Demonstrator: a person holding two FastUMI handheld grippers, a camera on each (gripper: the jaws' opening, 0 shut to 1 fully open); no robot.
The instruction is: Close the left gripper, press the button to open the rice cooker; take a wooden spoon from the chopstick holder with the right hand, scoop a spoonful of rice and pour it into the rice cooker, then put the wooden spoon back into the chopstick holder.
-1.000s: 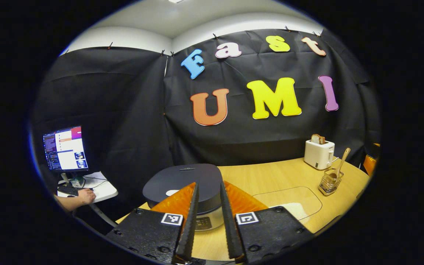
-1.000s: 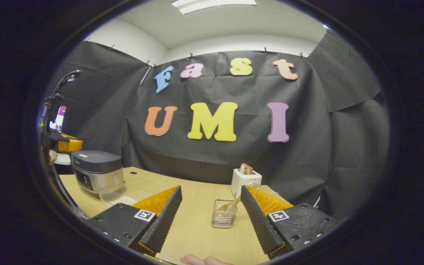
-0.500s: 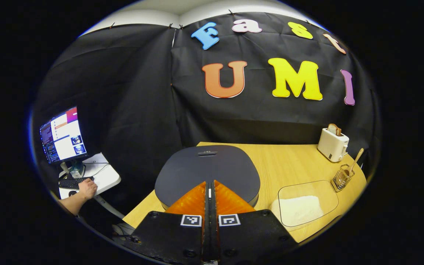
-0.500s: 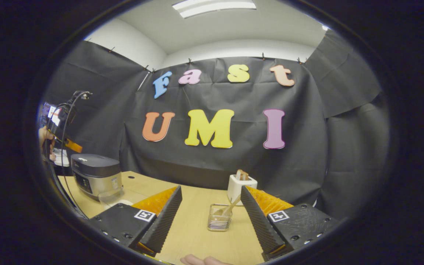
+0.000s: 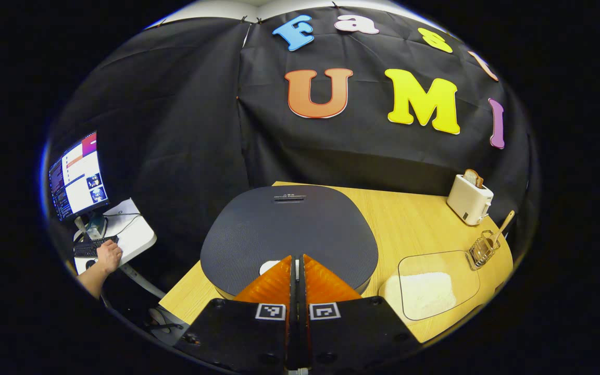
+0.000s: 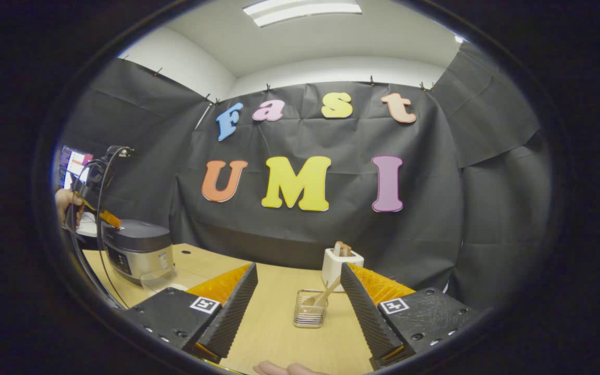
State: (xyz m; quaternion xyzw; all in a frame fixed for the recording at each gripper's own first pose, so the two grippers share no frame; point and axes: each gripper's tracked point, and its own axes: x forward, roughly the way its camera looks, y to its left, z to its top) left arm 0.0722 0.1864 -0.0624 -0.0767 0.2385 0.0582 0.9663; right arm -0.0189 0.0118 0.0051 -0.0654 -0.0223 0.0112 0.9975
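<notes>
In the left gripper view, the left gripper point(image 5: 297, 260), fingers pressed together, is pointing down at the pale button point(image 5: 270, 266) at the near edge of the cooker point(image 5: 289, 229), whose lid is lying shut. Pressing well likely means coming straight down, tips centred on the button.

In the right gripper view, the right gripper point(image 6: 298, 284) is waiting with fingers spread, framing the holder point(image 6: 309, 315) and its spoon point(image 6: 323, 297).
</notes>
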